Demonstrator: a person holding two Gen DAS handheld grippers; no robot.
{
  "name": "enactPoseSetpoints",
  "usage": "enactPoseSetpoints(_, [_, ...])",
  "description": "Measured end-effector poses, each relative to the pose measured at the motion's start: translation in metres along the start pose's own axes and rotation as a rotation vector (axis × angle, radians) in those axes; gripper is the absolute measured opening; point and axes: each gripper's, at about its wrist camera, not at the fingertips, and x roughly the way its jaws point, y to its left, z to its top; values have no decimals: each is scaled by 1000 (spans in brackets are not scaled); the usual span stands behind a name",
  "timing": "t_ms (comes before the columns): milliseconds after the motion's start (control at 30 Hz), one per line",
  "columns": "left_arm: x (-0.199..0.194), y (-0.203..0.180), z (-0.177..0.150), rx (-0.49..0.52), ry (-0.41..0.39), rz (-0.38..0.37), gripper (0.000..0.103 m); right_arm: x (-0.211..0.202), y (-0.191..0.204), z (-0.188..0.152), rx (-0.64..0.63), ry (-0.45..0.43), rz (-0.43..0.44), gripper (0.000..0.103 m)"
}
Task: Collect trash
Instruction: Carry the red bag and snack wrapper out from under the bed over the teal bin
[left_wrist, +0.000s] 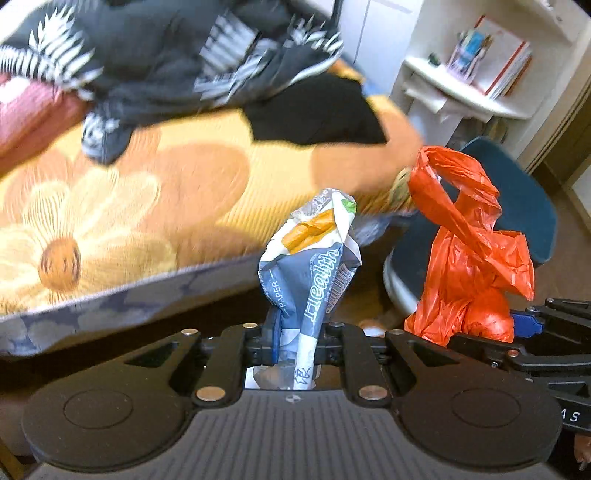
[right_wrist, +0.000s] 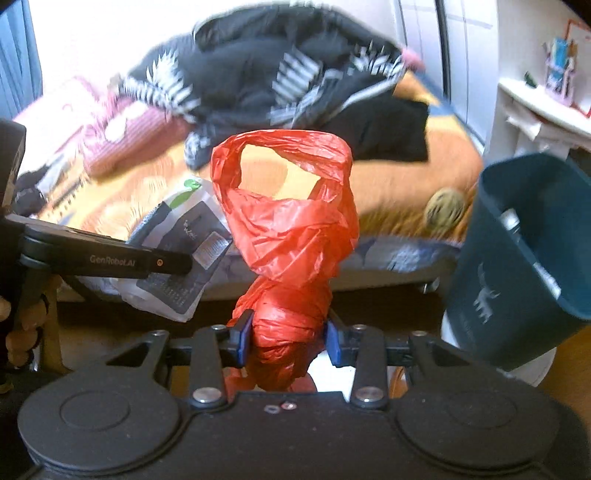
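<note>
My left claw (left_wrist: 297, 341) is clamped tight on the crumpled white-and-blue paper snack wrapper (left_wrist: 314, 266), which stands up ahead of the jaws, and my right claw (right_wrist: 288, 338) is pinching the twisted neck of the thin orange-red plastic bag (right_wrist: 291, 229). Both look featherlight, limp and crinkly (the film probably slippery), so I judge the bunched parts the safest hold. The dark blue plastic bin (right_wrist: 517, 258) sits just right of my right claw.

The wrapper (left_wrist: 310, 269) reads "Health" (also "PAPER"); the left gripper (right_wrist: 110, 258) reads "GenRobot.AI".
</note>
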Motion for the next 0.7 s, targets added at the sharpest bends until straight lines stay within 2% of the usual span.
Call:
enactPoseSetpoints(267, [-45,-63,27,76,-99,-28,13,-55,-30,10,26,-104,-19,37])
enactPoseSetpoints(500, [-58,-117,55,138,-153,-79,13,-92,-68,23,78,-187,-62,38])
enactPoseSetpoints(700, [-51,-169,79,211,-177,-120,13,-116,-105,33,114,-245,-128,38])
